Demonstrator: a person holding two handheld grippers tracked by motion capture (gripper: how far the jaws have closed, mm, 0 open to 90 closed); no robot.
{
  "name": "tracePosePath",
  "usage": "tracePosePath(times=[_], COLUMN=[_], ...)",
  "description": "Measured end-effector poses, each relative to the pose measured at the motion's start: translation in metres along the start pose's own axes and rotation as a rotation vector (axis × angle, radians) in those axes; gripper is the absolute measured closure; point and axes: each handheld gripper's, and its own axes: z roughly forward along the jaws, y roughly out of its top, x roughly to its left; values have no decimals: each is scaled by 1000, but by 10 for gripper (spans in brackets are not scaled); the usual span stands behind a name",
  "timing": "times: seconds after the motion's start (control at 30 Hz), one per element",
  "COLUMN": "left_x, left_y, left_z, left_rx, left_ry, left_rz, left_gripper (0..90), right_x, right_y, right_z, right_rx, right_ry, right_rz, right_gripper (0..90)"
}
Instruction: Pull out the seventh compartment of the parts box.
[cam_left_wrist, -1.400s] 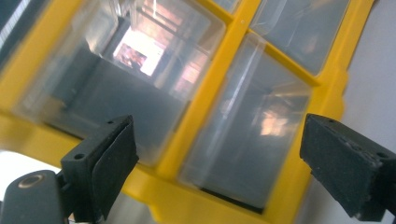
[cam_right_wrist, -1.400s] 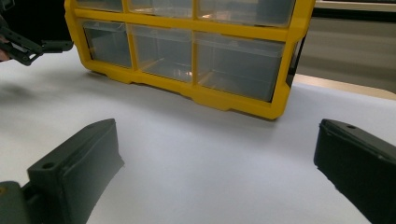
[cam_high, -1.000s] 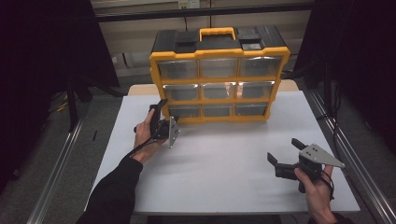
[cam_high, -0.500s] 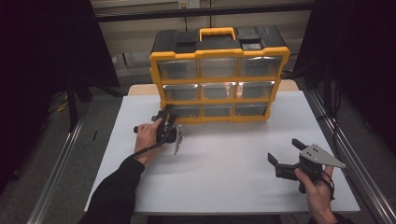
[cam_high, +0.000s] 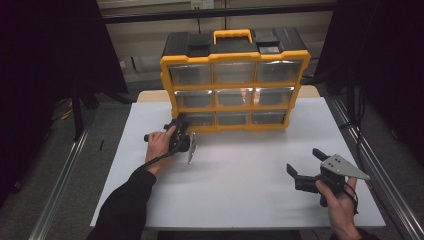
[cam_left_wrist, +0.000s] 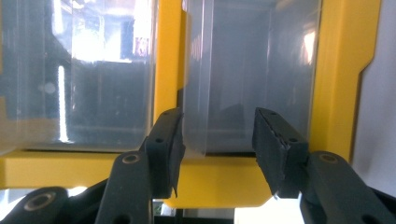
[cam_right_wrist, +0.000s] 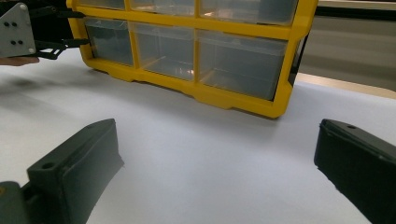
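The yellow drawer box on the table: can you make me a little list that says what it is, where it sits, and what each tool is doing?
box: yellow drawer organizer with clear drawers and a black top
place: standing upright at the far side of the white table
left tool: open, jaws at the bottom-left drawer
right tool: open, apart from the box, holding nothing
drawers: look empty where visible

yellow drawer cabinet (cam_right_wrist: 196, 49) on white table (cam_right_wrist: 210, 163), jaws apart

Black sleeve (cam_high: 122, 207), black gripper (cam_high: 306, 169), grey three-cornered plate (cam_high: 344, 167)
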Motion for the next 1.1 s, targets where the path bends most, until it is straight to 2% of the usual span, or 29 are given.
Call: tracePosePath(times=[0.07, 0.1, 0.13, 0.17, 0.2, 0.23, 0.27, 0.3, 0.33, 0.37, 0.4, 0.47, 0.53, 0.57, 0.7, 0.77, 0.8, 0.83, 0.87, 0.9, 0.93, 1.03, 1.1], left_x=[5, 5, 5, 1, 1, 2, 5, 6, 6, 5, 5, 6, 7, 6, 7, 8, 7, 5, 8, 7, 10, 8, 6], left_y=[1, 2, 2, 0, 0, 1, 2, 3, 3, 3, 3, 5, 5, 3, 4, 3, 2, 1, 2, 3, 3, 4, 3], left_z=[1, 0, 0, 0, 0, 0, -1, 1, 1, 1, 1, 0, 0, 0, -1, -1, -1, 1, -1, -1, -2, -1, -1], left_rx=[3, 12, 12, 1, 1, -3, 12, -1, -1, -5, -5, 33, 31, 17, 25, 31, 13, -14, 7, 17, 39, 29, 25], left_ry=[-35, -29, -29, -23, -23, 5, -8, -21, -21, 6, 6, -10, -2, 11, 18, 15, 31, 30, 47, 32, 26, 11, 41], left_rz=[51, 59, 59, -1, -1, 9, 40, 52, 52, 22, 22, 64, 66, 25, 38, 30, -22, -68, -8, -5, 37, 29, 22], left_gripper=[575, 581, 582, 586, 599, 599, 615, 635, 644, 649, 656, 658, 677, 701, 725, 755, 764, 765, 766, 767, 768, 774, 777], right_x=[0, 0, 0, 0, 0, 0, 0, 0, 0, 0, 0, 1, 1, 1, 0, 1, 1, 1, 1, 1, 1, 1, 1], right_y=[0, 0, 0, 0, 0, 0, 0, 0, 0, 0, 0, 0, 0, 0, 0, 0, 0, 0, 0, 0, 0, 0, 0], right_z=[0, 0, 0, 0, 0, 0, 0, 0, 0, 0, 0, 1, 1, 0, 0, 0, 0, 0, 0, 0, 0, 0, 0], right_rx=[0, 0, 0, 0, 0, 0, 0, 1, 1, 2, 2, 4, 2, 2, 2, 0, 1, 3, 2, 1, 1, 1, 1], right_ry=[0, -1, -1, 0, 0, 0, -1, 0, 0, 0, 0, 1, 1, -1, -2, -1, 2, 3, 2, 1, 1, 2, 4], right_rz=[0, 0, 0, 0, 0, 0, 0, 1, 1, 2, 2, -1, -2, 1, 0, -2, -5, -4, -5, -4, -4, -4, -5], right_gripper=[0, 0, 0, 0, 0, 0, 0, 0, 0, 0, 0, 0, 0, 0, 0, 0, 0, 0, 0, 0, 0, 0, 0])
